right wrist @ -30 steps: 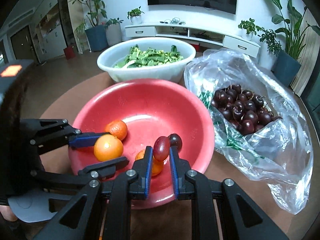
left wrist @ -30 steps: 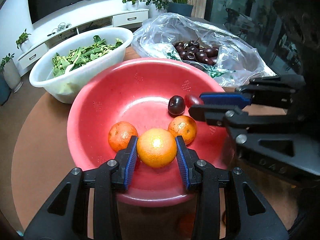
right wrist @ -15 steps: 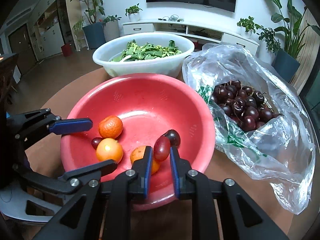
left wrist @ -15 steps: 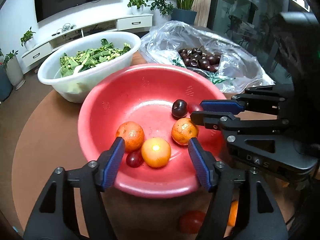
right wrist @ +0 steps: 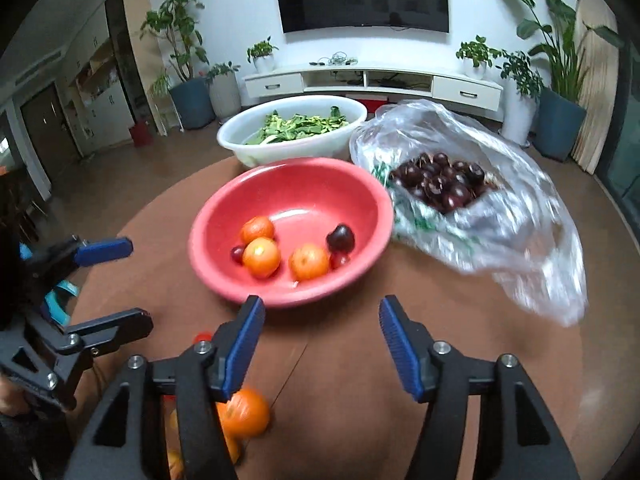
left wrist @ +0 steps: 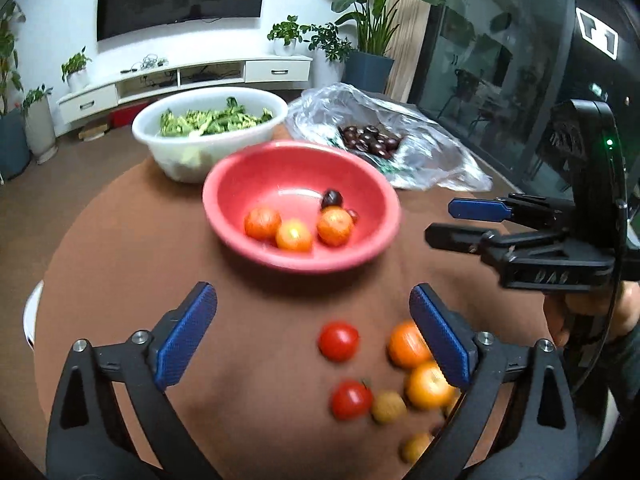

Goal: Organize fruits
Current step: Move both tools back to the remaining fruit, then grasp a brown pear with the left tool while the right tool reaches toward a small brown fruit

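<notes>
We hold both tongs over the near part of the round brown table (left wrist: 120, 248), and both are released. The left gripper (left wrist: 312, 336) has just been opening and now stands very wide with nothing between its blue pads. The right gripper (right wrist: 320, 344) has just been opening too, and its jaws are also empty.

The round red plastic bowl (right wrist: 360, 200) stands on the far side of both tongs. Inside it lie three oranges (right wrist: 262, 257) close together, one dark cherry (right wrist: 341, 237), and a few small red fruits beside them.

The relation that decides the coming move, as we judge it, is this: the loose fruits lie on the near side, below and to the right of the left gripper. There we see two red cherry tomatoes (left wrist: 338, 340), two more oranges on the table (left wrist: 428, 386) just beside the right pad, and small brownish round fruits (left wrist: 388, 407) nearer still. These fruits are round, so no long axis matters. Both hands seem near to this group; in the right wrist view one orange lies under the left finger.

Further away stand a white plastic basin of green leaves (right wrist: 296, 148) and a clear plastic bag of dark cherries (right wrist: 440, 184). Behind the table is a living room with a wall television, a low white cabinet and potted plants.
</notes>
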Motion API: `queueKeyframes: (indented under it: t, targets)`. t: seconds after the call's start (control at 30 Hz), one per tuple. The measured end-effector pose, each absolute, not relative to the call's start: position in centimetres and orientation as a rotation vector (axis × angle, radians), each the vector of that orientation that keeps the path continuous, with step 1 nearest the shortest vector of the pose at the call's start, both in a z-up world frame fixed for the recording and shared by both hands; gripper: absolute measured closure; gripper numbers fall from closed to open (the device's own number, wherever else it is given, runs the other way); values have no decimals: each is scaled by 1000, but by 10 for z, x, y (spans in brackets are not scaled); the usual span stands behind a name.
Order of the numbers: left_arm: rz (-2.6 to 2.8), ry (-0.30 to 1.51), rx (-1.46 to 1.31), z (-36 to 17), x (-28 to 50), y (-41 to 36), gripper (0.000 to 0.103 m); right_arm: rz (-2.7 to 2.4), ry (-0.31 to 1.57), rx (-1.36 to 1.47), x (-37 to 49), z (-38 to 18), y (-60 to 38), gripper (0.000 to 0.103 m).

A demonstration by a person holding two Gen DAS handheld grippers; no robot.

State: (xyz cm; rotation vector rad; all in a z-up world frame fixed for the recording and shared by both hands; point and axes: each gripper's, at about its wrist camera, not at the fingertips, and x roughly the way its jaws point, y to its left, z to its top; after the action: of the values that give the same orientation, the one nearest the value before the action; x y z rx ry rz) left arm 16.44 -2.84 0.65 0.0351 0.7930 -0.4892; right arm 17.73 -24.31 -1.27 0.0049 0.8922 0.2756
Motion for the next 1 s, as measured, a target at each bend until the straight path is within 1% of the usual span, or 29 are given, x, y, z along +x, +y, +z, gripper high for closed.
queueKeyframes:
  t: [0.17,0.3,0.37,0.43,0.6,0.8,0.83,0.87,0.9,0.93,1.0]
  targets:
    - [-536,847,120,-12,112,-31,5,360,905,14,118,-17,-243,40]
    - [-597,898,182,-34,75,-37,5,415,956,-53,76,-33,-230,42]
    - [-613,916,209,-42,63,-39,5,441,982,-80,63,-43,-223,50]
    - [-628,925,232,-47,50,-42,5,454,1006,-107,56,-52,-217,54]
    - [-640,916,289,-48,37,-44,5,478,1025,-131,49,-55,-212,56]
    - [-701,915,362,-55,48,-64,6,493,1026,-137,37,-56,-209,58]
    - [-716,918,378,-56,50,-67,9,490,1028,-125,36,-57,-211,58]
    - [-728,925,388,-58,55,-70,17,484,1031,-110,35,-57,-214,58]
    - [-744,939,398,-61,57,-72,21,479,1031,-98,35,-56,-216,58]
    - [-750,951,405,-63,61,-74,28,477,1027,-87,35,-55,-218,58]
    - [-773,965,412,-65,64,-76,30,480,1020,-75,34,-52,-220,58]
